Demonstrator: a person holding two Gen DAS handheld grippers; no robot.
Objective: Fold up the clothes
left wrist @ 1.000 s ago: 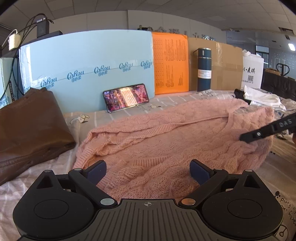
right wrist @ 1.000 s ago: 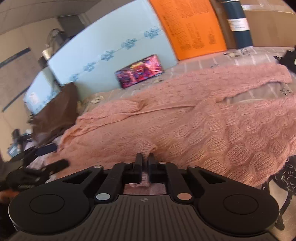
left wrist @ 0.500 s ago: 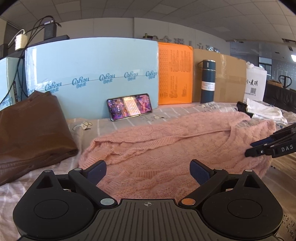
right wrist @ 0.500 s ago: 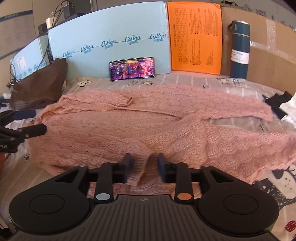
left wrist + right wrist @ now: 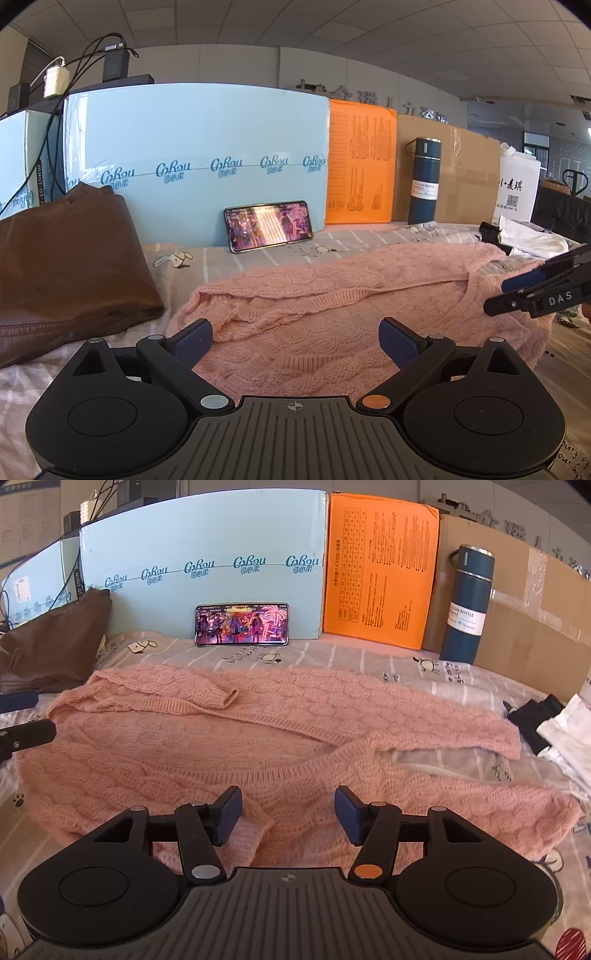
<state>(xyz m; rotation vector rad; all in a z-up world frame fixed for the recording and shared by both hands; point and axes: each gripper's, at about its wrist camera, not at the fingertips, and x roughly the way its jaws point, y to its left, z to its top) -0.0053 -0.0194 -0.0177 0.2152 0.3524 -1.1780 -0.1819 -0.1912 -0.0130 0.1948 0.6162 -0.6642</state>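
I have the left gripper (image 5: 295, 334) spread wide and holding nothing, hovering over the near-left part of the pink cable-knit sweater (image 5: 229, 746). The right gripper (image 5: 288, 812) is likewise released, its jaws apart above the near hem, with a small fold of knit lying just under its left finger. The sweater is spread across the striped, cartoon-print sheet (image 5: 351, 657), one sleeve (image 5: 166, 690) laid back across the chest, the other sleeve (image 5: 424, 716) running out toward the black and white clothes (image 5: 546, 723) at the right. A brown bag (image 5: 62, 258) sits just beside its left edge.

I judge the knit to be soft, loose and fairly light, with plenty of stretch; it will sag and drag against the sheet rather than slide as one piece. A pinch on a single layer of open knit would pull threads, so I would take the firmer ribbed hem or the ribbed neckline band (image 5: 295, 731), gathering a good bite. From here I cannot tell clearly whether the near hem is doubled over or lying single, so I would close gently and check what comes up.
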